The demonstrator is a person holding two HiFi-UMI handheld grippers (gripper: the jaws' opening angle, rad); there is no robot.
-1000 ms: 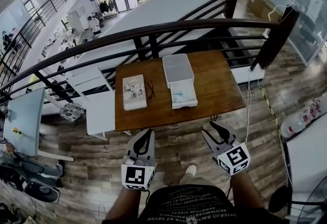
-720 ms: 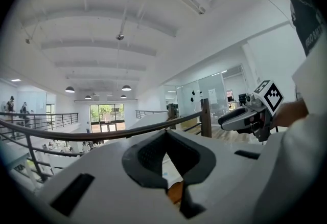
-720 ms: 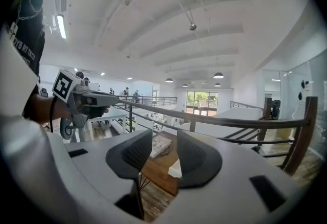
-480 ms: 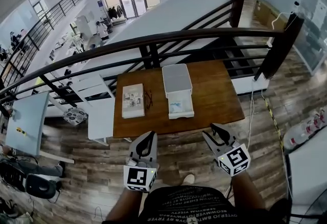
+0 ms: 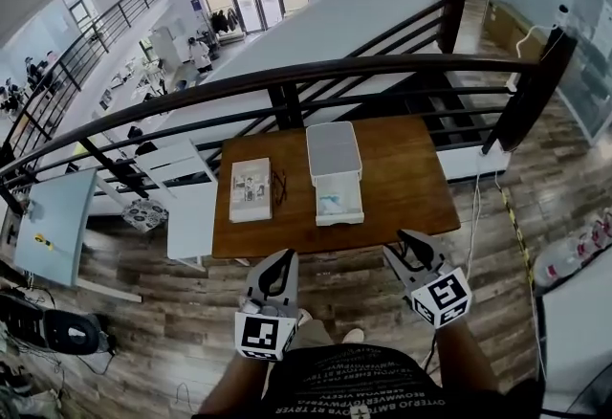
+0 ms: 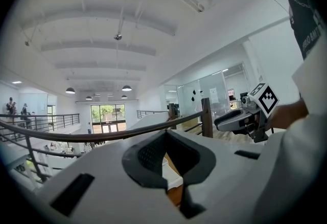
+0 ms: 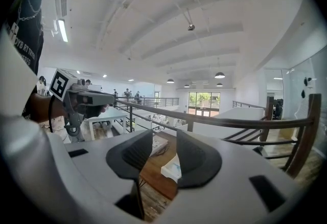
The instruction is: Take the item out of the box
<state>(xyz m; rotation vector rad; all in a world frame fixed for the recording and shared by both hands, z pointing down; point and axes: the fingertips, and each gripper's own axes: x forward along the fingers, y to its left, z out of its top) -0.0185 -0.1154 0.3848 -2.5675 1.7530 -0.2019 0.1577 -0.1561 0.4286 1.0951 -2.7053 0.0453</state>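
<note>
Left claw (image 5: 285, 257): tips meet, nothing between them. Right claw (image 5: 404, 237): jaws apart, nothing between them. Both are held in the air short of the near edge of the desk (image 5: 411, 187), touching nothing.

The open white box (image 5: 339, 220) sits on the desk ahead of both claws, between their lines and somewhat nearer the right one. The item (image 5: 336, 204), pale with some light blue, lies inside the box. The lid (image 5: 333, 149) lies flat against the box's far side.

A booklet (image 5: 251, 189) lies ahead of the left claw, left of the box. A small dark tangle (image 5: 279, 186) is just beside it; can't tell what it is. A dark railing (image 5: 287, 73) runs beyond the desk.
</note>
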